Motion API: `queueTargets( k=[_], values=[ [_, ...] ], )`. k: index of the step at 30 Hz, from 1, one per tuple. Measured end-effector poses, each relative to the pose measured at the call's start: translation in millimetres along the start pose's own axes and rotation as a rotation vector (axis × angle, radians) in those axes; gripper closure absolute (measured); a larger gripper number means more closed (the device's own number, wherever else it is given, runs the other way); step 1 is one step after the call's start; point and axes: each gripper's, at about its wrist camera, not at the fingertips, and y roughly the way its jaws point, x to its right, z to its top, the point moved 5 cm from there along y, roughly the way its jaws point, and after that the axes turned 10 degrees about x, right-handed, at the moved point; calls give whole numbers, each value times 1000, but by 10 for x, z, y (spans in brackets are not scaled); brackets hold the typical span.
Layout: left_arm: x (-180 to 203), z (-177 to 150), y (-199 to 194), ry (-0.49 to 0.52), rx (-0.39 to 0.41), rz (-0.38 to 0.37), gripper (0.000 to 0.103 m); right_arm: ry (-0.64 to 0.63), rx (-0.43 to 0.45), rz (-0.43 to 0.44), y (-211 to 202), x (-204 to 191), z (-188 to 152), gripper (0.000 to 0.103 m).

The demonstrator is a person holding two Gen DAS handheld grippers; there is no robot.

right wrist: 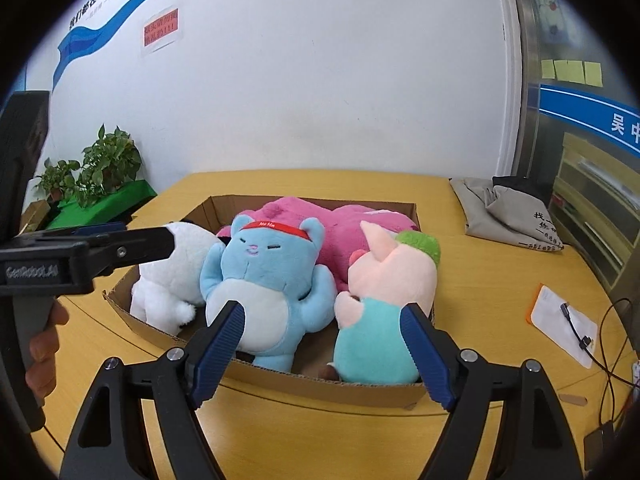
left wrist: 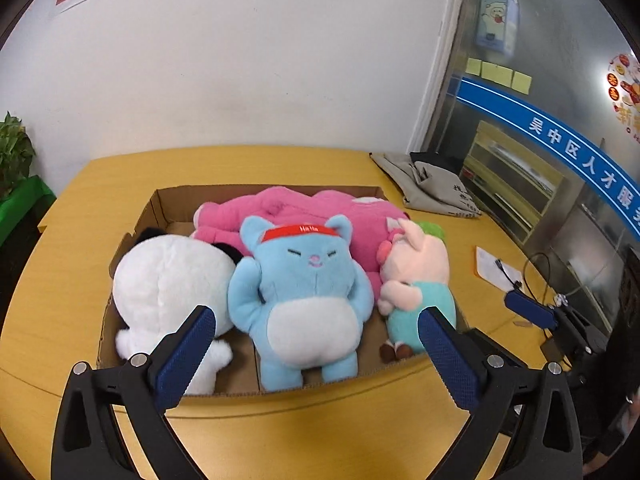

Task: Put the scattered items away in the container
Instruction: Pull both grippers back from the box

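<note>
1. A shallow cardboard box [left wrist: 160, 204] sits on the yellow bench [left wrist: 100, 176] and holds all four plush toys
2. The blue cat plush [left wrist: 304, 292] with a red headband lies on its back in the middle of the box
3. The white plush [left wrist: 172, 280] lies at the box's left side, touching the blue cat
4. The pink pig plush [left wrist: 416, 276] in a teal outfit rests at the box's right side
5. A large pink plush [left wrist: 304, 208] fills the back of the box
6. The left gripper [left wrist: 316, 356] hangs over the box's near edge, fingers spread wide, nothing between them
7. The right gripper [right wrist: 324, 352] hangs there too, fingers spread apart and empty
8. A grey cloth bag [left wrist: 432, 184] lies beyond the box's right corner
</note>
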Motion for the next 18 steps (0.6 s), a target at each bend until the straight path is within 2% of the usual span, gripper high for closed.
queueTargets(
  k=[5,18],
  values=[
    [-28,-101,-196,3,18,-6,0,-35,-23,-30,-18,-111,-92,23],
    [23,-255,-327,2,9,-20,0,-61,-39,-46,-189,-247,-135,23]
  ],
)
